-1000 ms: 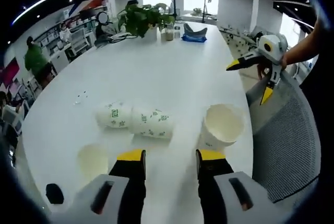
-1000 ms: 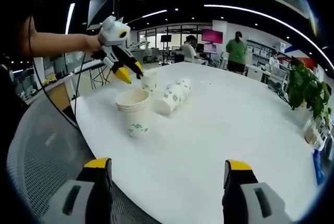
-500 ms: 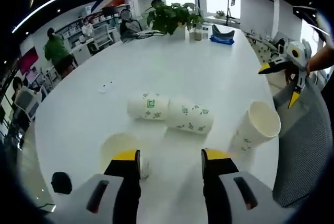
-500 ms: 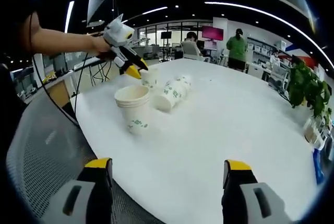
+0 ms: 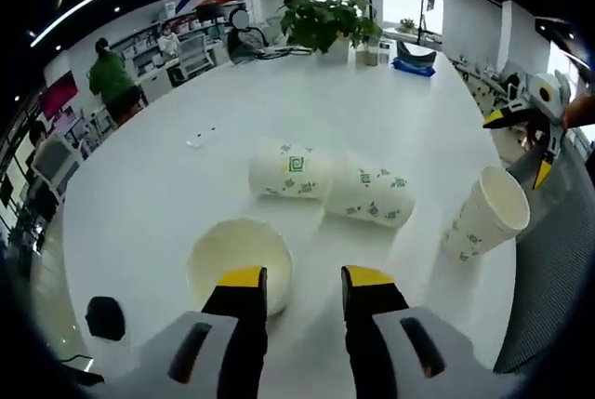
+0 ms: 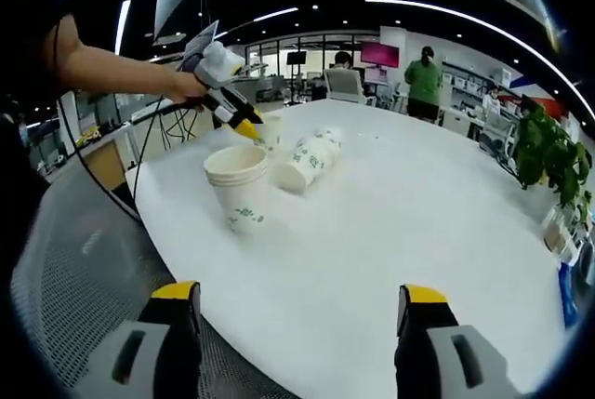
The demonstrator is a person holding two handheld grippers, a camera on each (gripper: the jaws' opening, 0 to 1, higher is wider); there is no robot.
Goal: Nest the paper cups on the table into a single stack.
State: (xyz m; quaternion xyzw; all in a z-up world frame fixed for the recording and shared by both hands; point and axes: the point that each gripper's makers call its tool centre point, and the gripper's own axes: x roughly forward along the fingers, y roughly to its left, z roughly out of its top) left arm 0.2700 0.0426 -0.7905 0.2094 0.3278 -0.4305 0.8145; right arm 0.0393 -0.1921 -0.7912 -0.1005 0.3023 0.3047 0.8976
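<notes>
No text, label or number is legible anywhere.

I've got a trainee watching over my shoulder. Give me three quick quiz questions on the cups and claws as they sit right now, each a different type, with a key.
1. True or false: the two printed cups in the middle of the white table stand upright.
2. Multiple choice: the left claw is nearest which cup? A) the upright single cup B) the stack of cups near the table edge C) a lying cup
3. Fill in: the right claw hangs with its jaws ____ , over the near table edge.

Key: 1 false, they lie on their sides, mouth to base; 2 A, its left jaw overlaps the rim in the left gripper view; 3 open, wide apart and holding nothing.
</notes>
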